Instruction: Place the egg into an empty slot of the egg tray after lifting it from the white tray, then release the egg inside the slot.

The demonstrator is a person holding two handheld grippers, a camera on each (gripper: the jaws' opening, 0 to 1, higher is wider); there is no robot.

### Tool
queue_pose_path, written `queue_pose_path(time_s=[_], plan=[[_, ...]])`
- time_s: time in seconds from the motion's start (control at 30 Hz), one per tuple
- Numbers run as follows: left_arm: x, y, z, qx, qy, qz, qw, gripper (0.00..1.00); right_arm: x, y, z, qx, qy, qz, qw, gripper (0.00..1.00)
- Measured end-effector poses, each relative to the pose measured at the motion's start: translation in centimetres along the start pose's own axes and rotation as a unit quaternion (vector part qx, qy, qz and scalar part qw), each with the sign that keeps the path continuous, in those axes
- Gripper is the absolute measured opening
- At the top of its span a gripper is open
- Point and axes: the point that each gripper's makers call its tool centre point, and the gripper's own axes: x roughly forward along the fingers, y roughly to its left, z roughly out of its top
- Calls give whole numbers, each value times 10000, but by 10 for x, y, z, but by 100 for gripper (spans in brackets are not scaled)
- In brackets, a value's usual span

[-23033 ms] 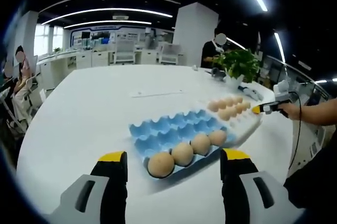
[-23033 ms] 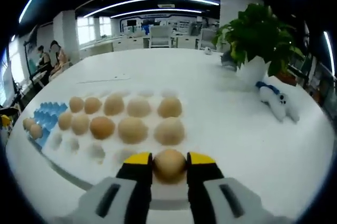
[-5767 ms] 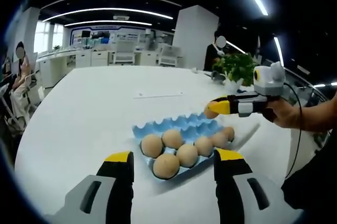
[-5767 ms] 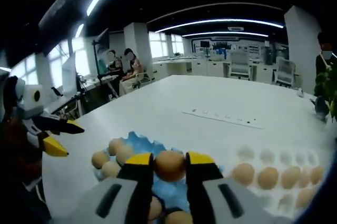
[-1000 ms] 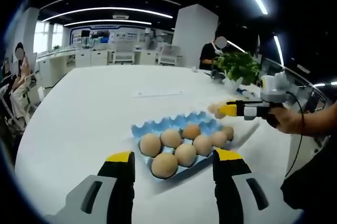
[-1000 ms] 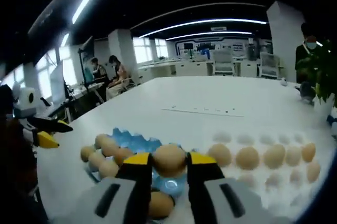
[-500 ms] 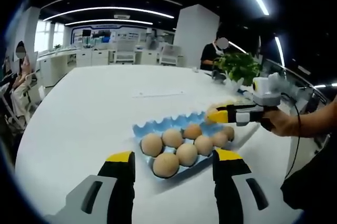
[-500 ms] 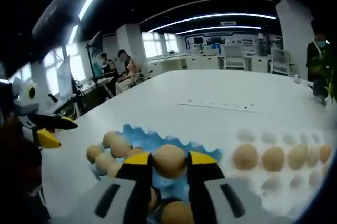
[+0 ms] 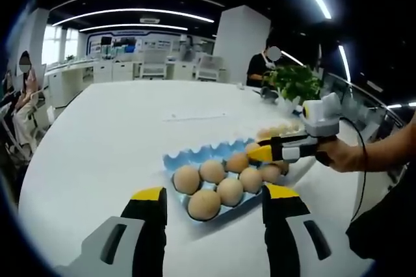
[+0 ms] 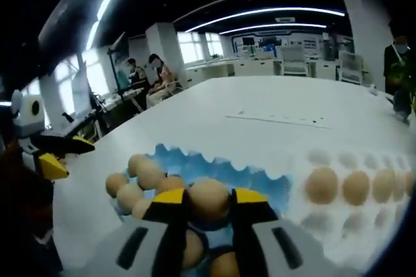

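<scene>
Your right gripper (image 10: 208, 200) is clamped on a smooth tan egg (image 10: 208, 197), low centre of the right gripper view, now lower over the scalloped blue egg tray (image 10: 224, 170) than half a second ago. Your left gripper (image 9: 208, 194) stands apart. Farther right on the glossy bench (image 10: 195, 131) sits the moulded white tray (image 10: 325, 218).

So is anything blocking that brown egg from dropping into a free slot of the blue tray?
Nothing visible. The brown egg, clamped in the right gripper, hangs over the blue moulded egg tray, with open slots beside the eggs already seated.
</scene>
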Motion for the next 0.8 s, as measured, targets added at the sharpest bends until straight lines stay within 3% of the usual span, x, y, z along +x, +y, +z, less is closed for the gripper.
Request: queue_pose_path(time_s=[0.27,0.53,0.8], plan=[[1,1,0,-7,11,7,10000,58,1,1,-1,9,16,7,10000,26],[0,1,0,-3,11,11,10000,58,-2,2,-4,-329,28,-49,9994,26],[0,0,1,32,-12,1,10000,58,-5,-1,-4,-115,-94,-30,9999,25]])
